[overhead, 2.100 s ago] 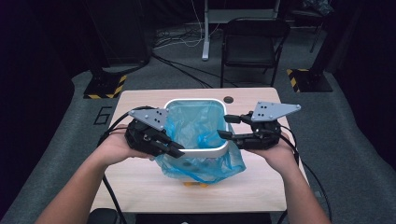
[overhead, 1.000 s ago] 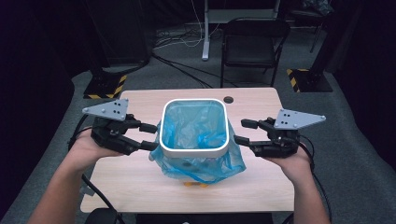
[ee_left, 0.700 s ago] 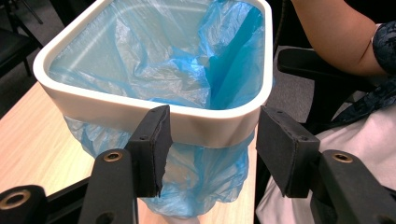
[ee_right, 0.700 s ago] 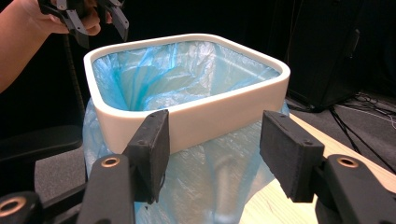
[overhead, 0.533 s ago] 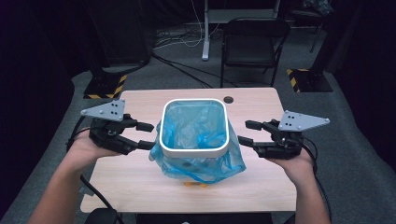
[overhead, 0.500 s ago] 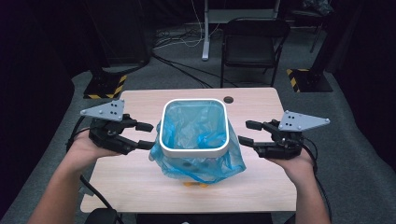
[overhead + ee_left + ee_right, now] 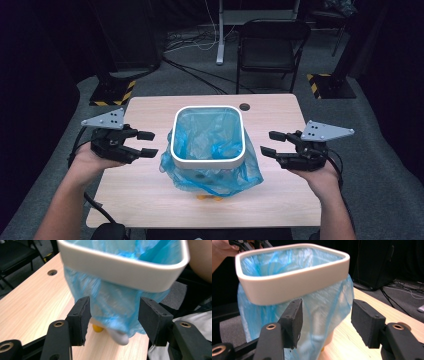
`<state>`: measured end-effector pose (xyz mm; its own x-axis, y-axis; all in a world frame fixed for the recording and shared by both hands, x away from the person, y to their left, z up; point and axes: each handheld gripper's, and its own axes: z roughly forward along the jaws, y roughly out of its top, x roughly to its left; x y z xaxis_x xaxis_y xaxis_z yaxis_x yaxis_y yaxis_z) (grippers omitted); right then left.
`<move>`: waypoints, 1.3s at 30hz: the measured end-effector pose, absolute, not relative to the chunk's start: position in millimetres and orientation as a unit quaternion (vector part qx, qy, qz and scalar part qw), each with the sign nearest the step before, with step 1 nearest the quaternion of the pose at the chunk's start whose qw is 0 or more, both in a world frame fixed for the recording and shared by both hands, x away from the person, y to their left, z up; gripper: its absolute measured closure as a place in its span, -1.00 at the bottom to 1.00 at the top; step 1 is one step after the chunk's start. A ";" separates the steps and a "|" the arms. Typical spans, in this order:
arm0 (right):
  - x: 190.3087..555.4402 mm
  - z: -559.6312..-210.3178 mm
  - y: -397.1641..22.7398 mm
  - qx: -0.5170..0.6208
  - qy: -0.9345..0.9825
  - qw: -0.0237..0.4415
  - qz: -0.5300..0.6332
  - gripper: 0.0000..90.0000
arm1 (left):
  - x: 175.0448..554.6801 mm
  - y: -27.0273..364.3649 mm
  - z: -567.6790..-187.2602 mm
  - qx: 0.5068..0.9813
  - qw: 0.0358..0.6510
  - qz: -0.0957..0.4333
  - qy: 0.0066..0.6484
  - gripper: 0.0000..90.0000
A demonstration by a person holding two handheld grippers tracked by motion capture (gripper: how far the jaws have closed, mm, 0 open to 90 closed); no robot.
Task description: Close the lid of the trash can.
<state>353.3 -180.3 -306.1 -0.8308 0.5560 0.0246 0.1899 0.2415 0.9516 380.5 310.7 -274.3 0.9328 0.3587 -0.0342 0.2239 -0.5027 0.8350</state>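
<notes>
- Left tongs [image 7: 148, 143]: at nine o'clock of the bin, held in the person's left hand [image 7: 92, 157]. Their black jaws stand open with nothing pressed between them, and have just been opening a little. They point at the bag's side and stay just clear of it.
- White bin [image 7: 207, 159]: stands upright at the middle of the worktop [image 7: 150, 195], its square rim facing up.
- Blue bag [image 7: 245, 175]: lines the bin, folds over the rim and hangs loose down the outside, bunching on the worktop toward six o'clock. In the left gripper view the plastic hangs in line with the gap of the open jaws.
- Right tongs [image 7: 272, 143]: at three o'clock of the bin, held in the right hand [image 7: 320, 172]. The jaws are open and empty, aimed at the bag and near it.
- Round hole [image 7: 244, 106]: in the worktop at one o'clock of the bin.
</notes>
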 end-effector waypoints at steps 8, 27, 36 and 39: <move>355.0 -316.4 -188.6 0.253 0.775 0.163 0.556 -0.08 | 389.4 324.0 -293.6 0.848 0.486 0.079 0.197 -0.05; 360.8 -343.5 -181.9 0.246 0.798 0.168 0.523 -0.09 | 397.2 339.0 -350.5 0.839 0.470 0.110 0.250 -0.04; 361.1 -352.1 -179.2 0.244 0.799 0.175 0.521 -0.09 | 400.9 344.1 -378.4 0.827 0.482 0.108 0.269 -0.04; 362.2 -355.0 -179.5 0.244 0.800 0.175 0.520 -0.09 | 400.9 344.0 -387.5 0.828 0.476 0.113 0.275 -0.04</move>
